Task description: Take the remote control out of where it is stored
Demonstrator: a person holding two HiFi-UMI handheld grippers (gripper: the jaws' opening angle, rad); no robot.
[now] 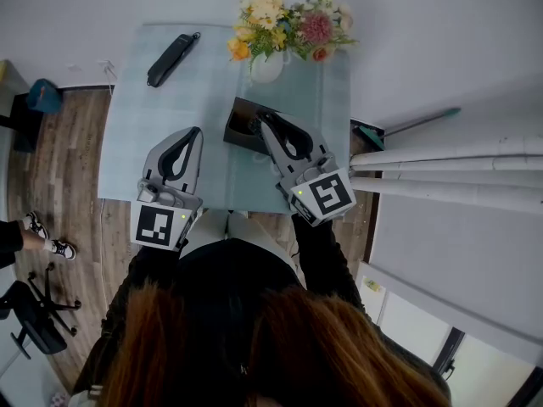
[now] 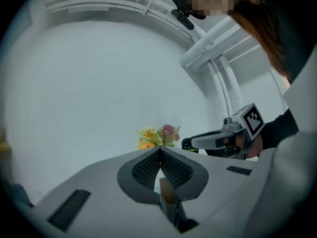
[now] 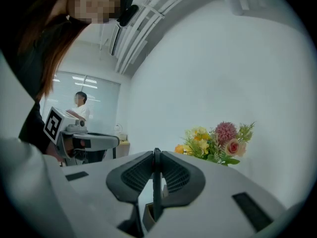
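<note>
My right gripper (image 1: 265,122) hovers above a small dark box (image 1: 241,125) on the glass table (image 1: 136,142), shut on a thin black remote control. In the right gripper view the remote (image 3: 156,182) shows edge-on between the pads, with the box (image 3: 148,215) below it. From the left gripper view, the remote's end (image 2: 188,144) with coloured buttons sticks out of the right gripper (image 2: 197,143). My left gripper (image 1: 192,136) is held left of the box, its jaws (image 2: 159,150) together with nothing in them.
A white vase of flowers (image 1: 268,64) stands behind the box. A long black object (image 1: 172,58) lies at the table's far left. White pipes (image 1: 441,172) run along the right; an office chair (image 1: 34,312) and a person's feet (image 1: 42,231) are on the left floor.
</note>
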